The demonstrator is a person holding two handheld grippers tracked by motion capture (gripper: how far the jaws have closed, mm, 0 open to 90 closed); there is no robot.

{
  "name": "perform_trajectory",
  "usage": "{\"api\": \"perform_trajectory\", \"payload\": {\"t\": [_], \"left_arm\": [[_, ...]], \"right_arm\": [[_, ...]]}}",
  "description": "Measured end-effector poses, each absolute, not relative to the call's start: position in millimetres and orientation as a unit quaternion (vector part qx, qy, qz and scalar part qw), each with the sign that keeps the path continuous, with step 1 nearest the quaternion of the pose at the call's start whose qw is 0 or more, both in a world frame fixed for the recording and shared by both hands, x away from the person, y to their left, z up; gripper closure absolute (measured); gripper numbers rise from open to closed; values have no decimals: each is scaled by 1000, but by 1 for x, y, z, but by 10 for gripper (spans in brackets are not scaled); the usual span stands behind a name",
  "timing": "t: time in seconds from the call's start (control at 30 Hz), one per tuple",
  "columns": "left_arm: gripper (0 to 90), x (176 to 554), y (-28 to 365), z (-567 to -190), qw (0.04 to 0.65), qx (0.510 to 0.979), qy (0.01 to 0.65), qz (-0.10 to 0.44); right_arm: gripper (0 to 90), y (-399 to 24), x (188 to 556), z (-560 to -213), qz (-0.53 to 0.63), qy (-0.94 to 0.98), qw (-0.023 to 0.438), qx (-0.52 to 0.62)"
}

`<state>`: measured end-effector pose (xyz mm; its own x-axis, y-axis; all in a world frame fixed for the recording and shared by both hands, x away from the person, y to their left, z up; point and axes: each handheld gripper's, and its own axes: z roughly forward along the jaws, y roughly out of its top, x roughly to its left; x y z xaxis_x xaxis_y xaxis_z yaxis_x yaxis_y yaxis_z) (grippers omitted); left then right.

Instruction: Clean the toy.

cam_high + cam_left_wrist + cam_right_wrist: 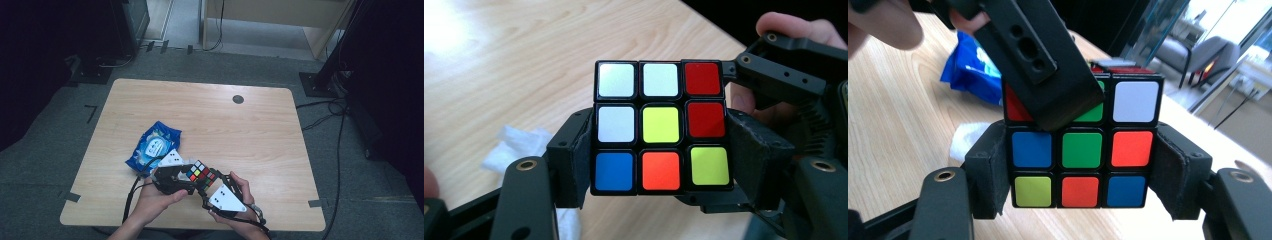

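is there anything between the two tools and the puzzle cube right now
Nothing visible. The left tool and the right tool each have their pads flat against opposite sides of the puzzle cube, held above the table.

A blue snack bag (154, 146) is seen lying on the wooden table (250, 135); a crumpled white tissue (516, 145) is seen beside it.

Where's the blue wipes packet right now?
High view: the blue packet lies on the table, left of centre, just behind the left tool, which meets the right tool around the cube.
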<state>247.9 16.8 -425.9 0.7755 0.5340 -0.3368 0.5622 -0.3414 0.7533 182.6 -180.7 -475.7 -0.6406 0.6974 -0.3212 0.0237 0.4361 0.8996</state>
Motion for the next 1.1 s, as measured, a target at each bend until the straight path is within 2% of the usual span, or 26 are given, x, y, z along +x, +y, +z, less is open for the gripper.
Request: {"api": "perform_trajectory", "payload": {"t": [0.03, 0.07, 0.1, 0.17, 0.27, 0.5, 0.6, 0.67, 0.7, 0.73, 0.77, 0.83, 0.87, 0.93, 1.1], "left_arm": [[345, 249, 19, -426, 469, 816, 337, -24], [345, 253, 22, -427, 482, 804, 342, -58], [345, 253, 22, -427, 482, 804, 342, -58], [345, 261, 31, -430, 508, 775, 354, -126], [345, 267, 36, -434, 516, 762, 359, -156], [344, 268, 37, -434, 517, 764, 353, -156], [308, 265, 38, -427, 516, 776, 344, -112], [197, 265, 43, -423, 514, 783, 343, -71], [202, 265, 43, -423, 514, 783, 343, -71], [205, 266, 47, -423, 512, 786, 344, -47], [216, 266, 47, -423, 512, 786, 344, -47], [248, 267, 46, -429, 486, 805, 340, 1], [311, 269, 41, -441, 455, 823, 340, 29], [369, 271, 32, -456, 406, 841, 352, 67], [454, 277, 22, -482, 351, 858, 366, 85]], "right_arm": [[339, -181, 182, -476, 482, 767, 355, 230], [336, -181, 182, -476, 483, 766, 356, 229], [331, -181, 182, -477, 483, 765, 359, 228], [323, -182, 183, -478, 480, 764, 363, 230], [333, -183, 182, -476, 487, 763, 358, 230], [344, -183, 183, -476, 484, 768, 356, 223], [346, -185, 183, -473, 482, 770, 358, 217], [347, -192, 187, -473, 472, 770, 363, 227], [347, -192, 187, -473, 472, 770, 363, 227], [347, -201, 191, -473, 471, 769, 361, 239], [347, -205, 192, -472, 471, 767, 360, 245], [347, -211, 193, -472, 471, 764, 362, 253], [346, -220, 196, -471, 471, 760, 363, 263], [346, -225, 197, -472, 470, 759, 364, 266], [346, -228, 198, -473, 469, 761, 362, 265]]}}
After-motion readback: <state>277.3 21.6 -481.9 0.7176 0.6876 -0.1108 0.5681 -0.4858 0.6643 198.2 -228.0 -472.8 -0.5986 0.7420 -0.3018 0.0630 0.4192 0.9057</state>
